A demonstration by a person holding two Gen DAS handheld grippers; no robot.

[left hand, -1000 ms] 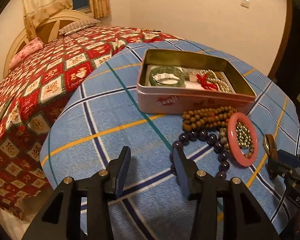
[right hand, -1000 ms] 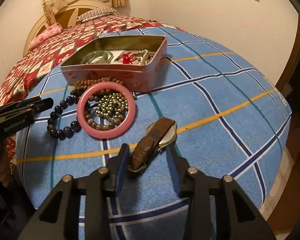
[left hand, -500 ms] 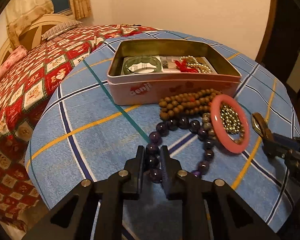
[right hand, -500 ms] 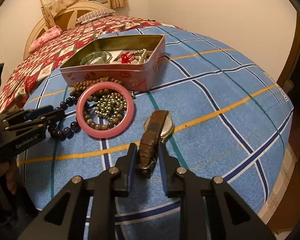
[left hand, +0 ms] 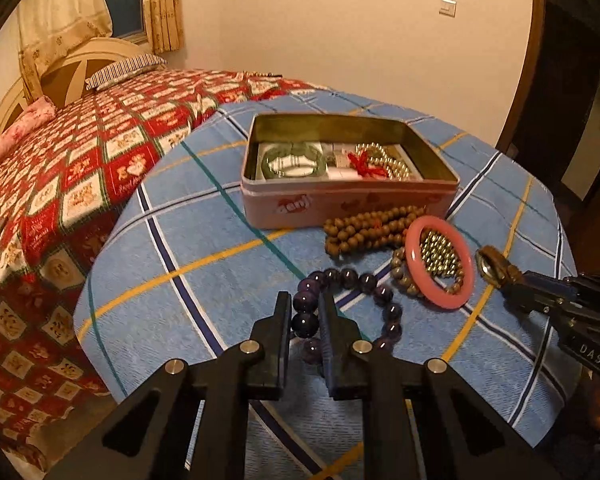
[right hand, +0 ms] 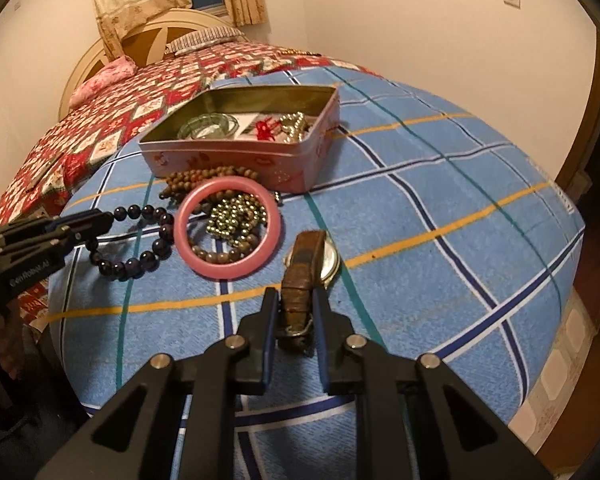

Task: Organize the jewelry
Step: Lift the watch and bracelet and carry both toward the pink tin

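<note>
Jewelry lies loose on the blue checked table (left hand: 204,240) before the pink tin (left hand: 340,208). The left gripper (left hand: 306,312) pinches the purple bead bracelet (left hand: 348,280); the right gripper (right hand: 294,308), jaws closing, clamps the watch (right hand: 312,256) strap. Lift both slowly, clearing the tin's rim before releasing.

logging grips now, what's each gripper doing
left gripper: shut on the purple bracelet
right gripper: jaws closing on the watch strap, pads against it
</note>
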